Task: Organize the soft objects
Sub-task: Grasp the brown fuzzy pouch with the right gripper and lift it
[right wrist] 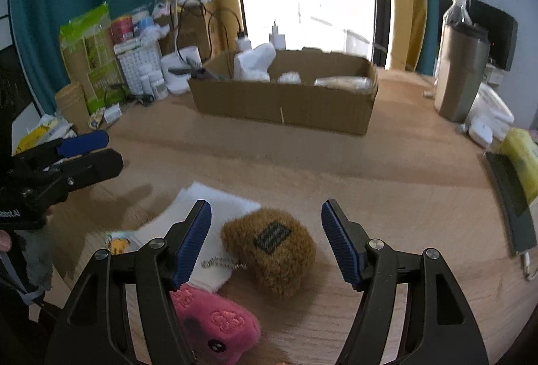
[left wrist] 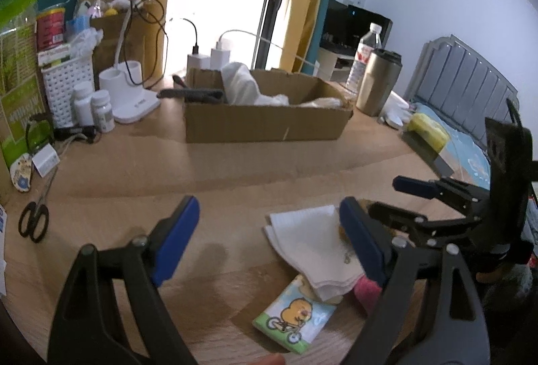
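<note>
No legible text; print on the green bag (right wrist: 90,55) and red can (left wrist: 50,27) blurred.

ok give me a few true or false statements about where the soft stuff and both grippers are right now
1. The right gripper is open over the brown plush. True.
2. The pink plush is inside the cardboard box. False: it lies on the table near the right gripper.
3. The left gripper is shut on the white tissues. False: it is open and holds nothing.
4. The box already holds white soft items. True.
5. A bead chain hangs from the brown plush. True.
</note>
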Tool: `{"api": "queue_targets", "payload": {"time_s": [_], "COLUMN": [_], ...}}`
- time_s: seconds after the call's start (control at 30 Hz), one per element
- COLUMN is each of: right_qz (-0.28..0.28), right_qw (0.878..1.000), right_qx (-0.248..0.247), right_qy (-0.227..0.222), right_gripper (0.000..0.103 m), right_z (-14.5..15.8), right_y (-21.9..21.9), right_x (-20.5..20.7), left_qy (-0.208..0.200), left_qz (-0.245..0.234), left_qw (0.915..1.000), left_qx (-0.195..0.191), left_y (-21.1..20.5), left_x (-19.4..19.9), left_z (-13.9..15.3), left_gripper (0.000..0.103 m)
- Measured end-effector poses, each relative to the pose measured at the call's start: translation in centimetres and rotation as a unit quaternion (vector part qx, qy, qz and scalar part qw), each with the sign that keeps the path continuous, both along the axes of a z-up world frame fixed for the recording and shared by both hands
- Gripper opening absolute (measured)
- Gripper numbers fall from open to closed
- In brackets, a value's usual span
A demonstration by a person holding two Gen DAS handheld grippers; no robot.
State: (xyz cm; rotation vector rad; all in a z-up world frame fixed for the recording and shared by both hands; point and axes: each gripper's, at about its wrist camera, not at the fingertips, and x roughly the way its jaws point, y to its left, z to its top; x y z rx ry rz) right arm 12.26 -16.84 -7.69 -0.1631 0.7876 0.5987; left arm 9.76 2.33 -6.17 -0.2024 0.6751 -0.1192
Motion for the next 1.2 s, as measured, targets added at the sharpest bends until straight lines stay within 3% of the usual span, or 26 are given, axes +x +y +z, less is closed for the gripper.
{"api": "queue_targets", "payload": {"time_s": [0.47, 0.53, 0.57, 0.77, 1.2], "right_qz": [0.006, 0.007, 0.008, 0.014, -0.024], "right_qw": [0.999, 0.999, 0.999, 0.999, 0.999], "right_qx": [-0.013, -0.013, -0.012, -0.011, 0.018], "right_qy": [0.041, 0.046, 0.046, 0.032, 0.025], "right_gripper": [0.071, 0.067, 0.059, 0.044, 0.042], "right_z": [-2.9, -3.1, -3.1, -2.6, -2.1], "right_y": [-0.1, -0.2, -0.2, -0.7, -4.6], "right_x": [1.3, 1.4, 1.4, 1.4, 3.1], "left_qy": [0.033, 0.038, 0.041, 0.061, 0.112], "left_qz": [-0.02, -0.025, -0.028, -0.03, -0.075], "left_qw": [0.9992, 0.9989, 0.9987, 0.9971, 0.9871], "left_qx": [0.008, 0.011, 0.013, 0.035, 0.087], "left_y": [-1.9, -2.3, -2.5, -3.5, -7.3], "left_x": [1.4, 1.7, 1.8, 2.8, 4.8], "left_z": [-1.7, -1.8, -1.9, -2.6, -4.4], "left_gripper": [0.087, 0.087, 0.087, 0.087, 0.087]}}
